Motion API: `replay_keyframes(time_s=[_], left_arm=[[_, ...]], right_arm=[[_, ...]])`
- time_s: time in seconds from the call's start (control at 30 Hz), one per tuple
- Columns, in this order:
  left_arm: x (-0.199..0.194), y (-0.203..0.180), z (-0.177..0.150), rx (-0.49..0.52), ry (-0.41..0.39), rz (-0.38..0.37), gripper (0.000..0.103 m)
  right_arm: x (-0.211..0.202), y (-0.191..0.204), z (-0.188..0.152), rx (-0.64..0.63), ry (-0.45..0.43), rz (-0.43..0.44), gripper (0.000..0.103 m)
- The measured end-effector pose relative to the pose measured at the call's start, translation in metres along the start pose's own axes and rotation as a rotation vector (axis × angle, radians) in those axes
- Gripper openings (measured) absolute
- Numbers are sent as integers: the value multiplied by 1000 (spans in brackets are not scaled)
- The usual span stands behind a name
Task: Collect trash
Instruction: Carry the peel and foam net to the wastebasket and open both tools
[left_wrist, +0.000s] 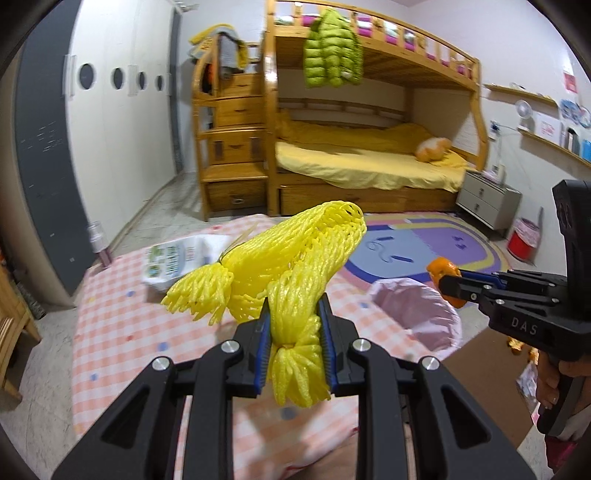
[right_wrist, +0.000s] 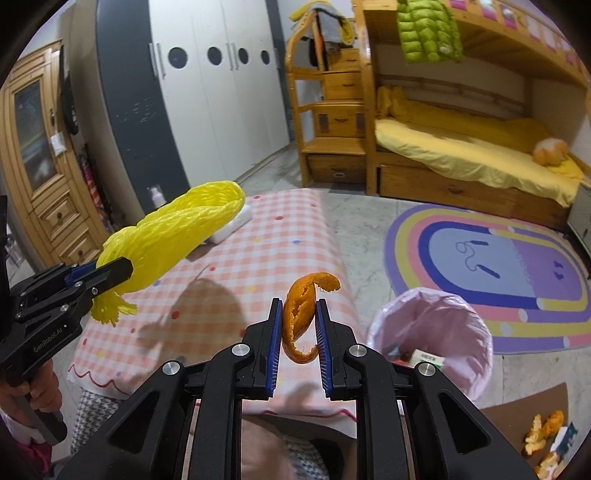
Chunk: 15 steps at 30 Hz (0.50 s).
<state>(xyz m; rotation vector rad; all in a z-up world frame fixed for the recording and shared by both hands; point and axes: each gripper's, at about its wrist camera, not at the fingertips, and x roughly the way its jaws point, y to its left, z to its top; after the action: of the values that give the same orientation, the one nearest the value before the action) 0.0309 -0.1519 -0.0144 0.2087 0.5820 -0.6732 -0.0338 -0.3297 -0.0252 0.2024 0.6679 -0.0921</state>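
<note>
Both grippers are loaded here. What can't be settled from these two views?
- Bin contents: right wrist view shows only a carton scrap; the liner wall hides the rest.
- White packet: left wrist view, foam net covers part; print too small.
- Peel scraps: cut off by the lens edge.

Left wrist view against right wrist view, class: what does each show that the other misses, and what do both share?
Only the left wrist view shows the red bin and wall shelves. Only the right shows orange peel scraps on the floor and the wooden cabinet. Both show the yellow foam net, the orange peel and the pink-lined bin.
</note>
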Motion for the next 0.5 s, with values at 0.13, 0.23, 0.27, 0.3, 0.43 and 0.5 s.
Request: replay_keyframes(time_s=[0.13,0.23,0.27,0.3,0.43,0.5], left_arm=[[21,-34,3,54,25,-64,22],[40,-63,4,103,50,-111,22],[46,-69,4,116,57,-122,22],[52,-76,4,130,64,-132,22],[82,-109,7,186,107,-174,22],[97,-122,7,205,131,-189,23]], right_arm=[[-8,-26,-7,34,1,-56,18],[-13,-48,-15,61,5,-115,18],[-14,-57,-18,72,10,-138,18],[-14,-65,-21,86,15,-154,18],[-13,-94,-33,143,35,-191,18],[-10,-109,-38,172,44,-202,18]])
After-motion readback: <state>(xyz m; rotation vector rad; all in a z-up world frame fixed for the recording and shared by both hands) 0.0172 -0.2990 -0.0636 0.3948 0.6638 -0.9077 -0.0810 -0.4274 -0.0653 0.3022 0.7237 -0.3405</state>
